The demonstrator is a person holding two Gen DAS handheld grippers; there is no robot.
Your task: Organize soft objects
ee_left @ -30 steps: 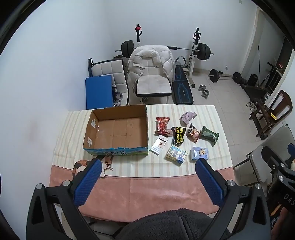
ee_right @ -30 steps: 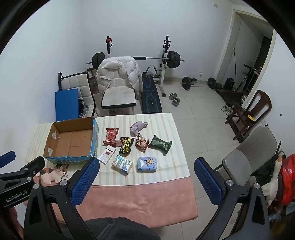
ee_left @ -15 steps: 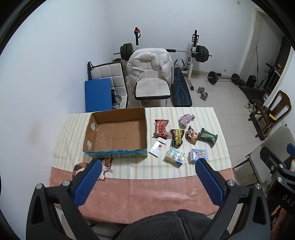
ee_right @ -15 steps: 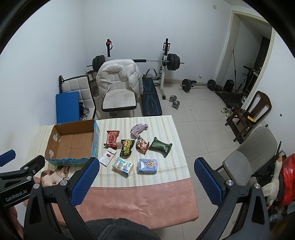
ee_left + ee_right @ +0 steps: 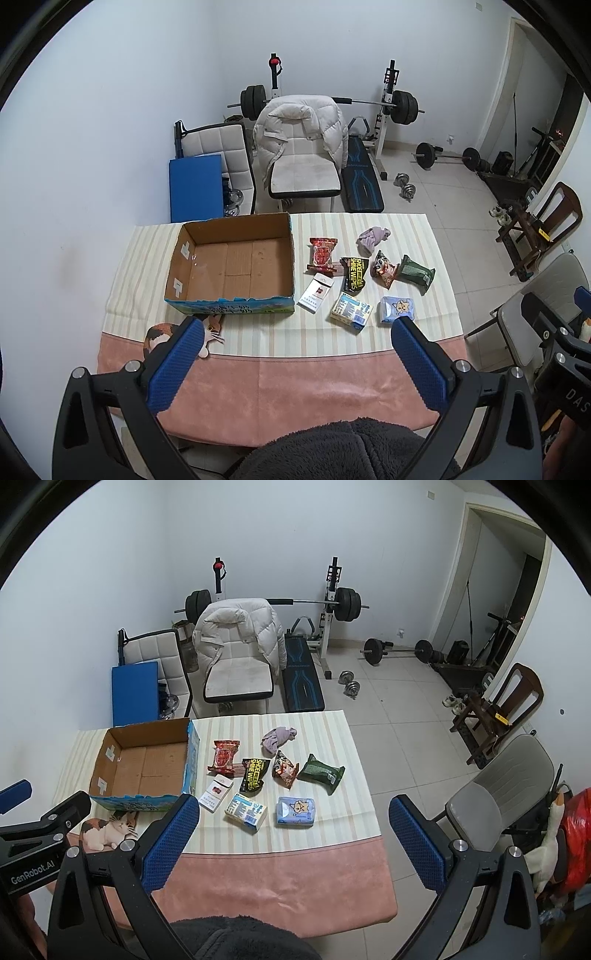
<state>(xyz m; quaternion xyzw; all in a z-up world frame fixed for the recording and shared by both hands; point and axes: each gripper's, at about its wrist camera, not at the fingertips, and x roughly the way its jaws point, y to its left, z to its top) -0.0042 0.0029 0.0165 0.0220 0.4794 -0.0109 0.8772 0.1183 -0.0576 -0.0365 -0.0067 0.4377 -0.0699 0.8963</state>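
Left gripper (image 5: 293, 328) and right gripper (image 5: 293, 806) — both spread wide, grasping nothing, held above the near edge of the table (image 5: 295, 373). Cardboard box (image 5: 232, 266) — on the table's left side, nothing inside. Just right of it, loose on the striped cloth: red packet (image 5: 323, 253), shoe-wipes pack (image 5: 354, 273), purple cloth (image 5: 373, 238), green pouch (image 5: 417, 273), blue tissue pack (image 5: 397, 309).

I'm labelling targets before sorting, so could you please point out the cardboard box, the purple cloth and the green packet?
cardboard box (image 5: 236, 266), left wrist view, on its bare inner floor.
purple cloth (image 5: 277, 738), right wrist view, on the middle of the bundle.
green packet (image 5: 320, 773), right wrist view, on its front face.
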